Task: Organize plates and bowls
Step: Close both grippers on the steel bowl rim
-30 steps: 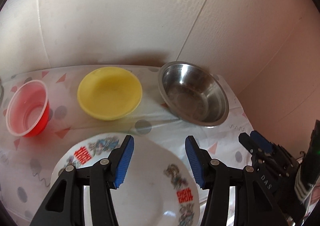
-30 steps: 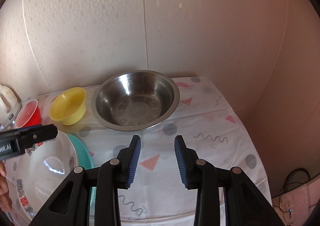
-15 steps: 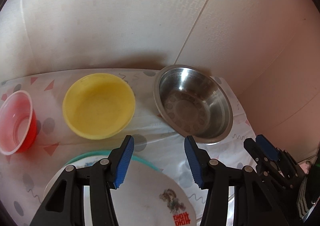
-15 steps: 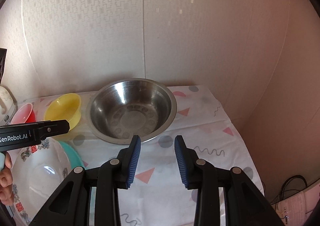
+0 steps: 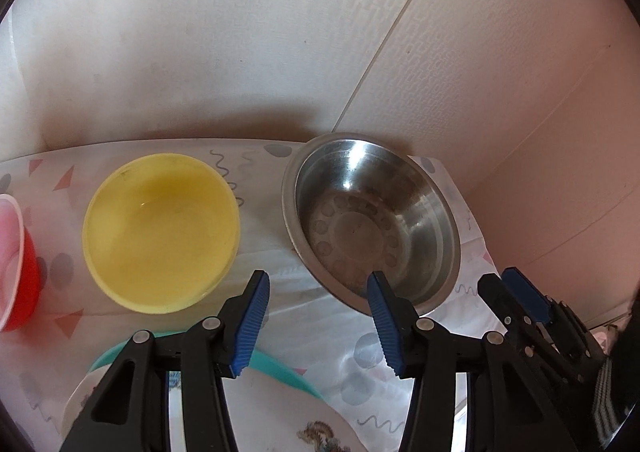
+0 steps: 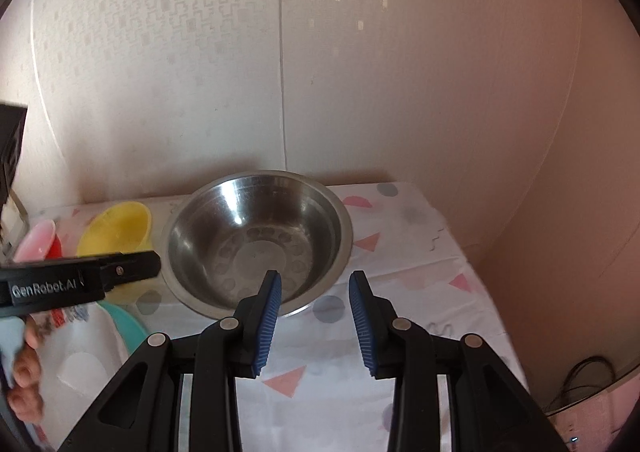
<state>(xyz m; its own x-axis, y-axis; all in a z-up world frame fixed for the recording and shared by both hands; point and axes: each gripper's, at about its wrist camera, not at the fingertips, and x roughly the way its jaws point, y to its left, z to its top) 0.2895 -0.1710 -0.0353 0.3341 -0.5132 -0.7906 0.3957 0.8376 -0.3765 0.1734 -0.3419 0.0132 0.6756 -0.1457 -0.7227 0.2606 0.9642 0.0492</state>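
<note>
So all the dishes are lined up along the wall edge of the tabletop (image 6: 400,332): red cup (image 5: 12,252), yellow bowl (image 5: 160,230), then the steel bowl (image 5: 372,220), probably sorted by type, with a white printed plate (image 5: 280,424) sitting on a teal plate (image 5: 288,368) nearer the front. Both tools are empty with their pads apart. The left tool (image 5: 316,318) hovers between the yellow bowl and the steel one, its right pad over the steel rim. The right tool (image 6: 316,316) sits just in front of the steel bowl (image 6: 260,240), its left pad overlapping the near rim. My guess is the steel bowl gets grabbed next.
</note>
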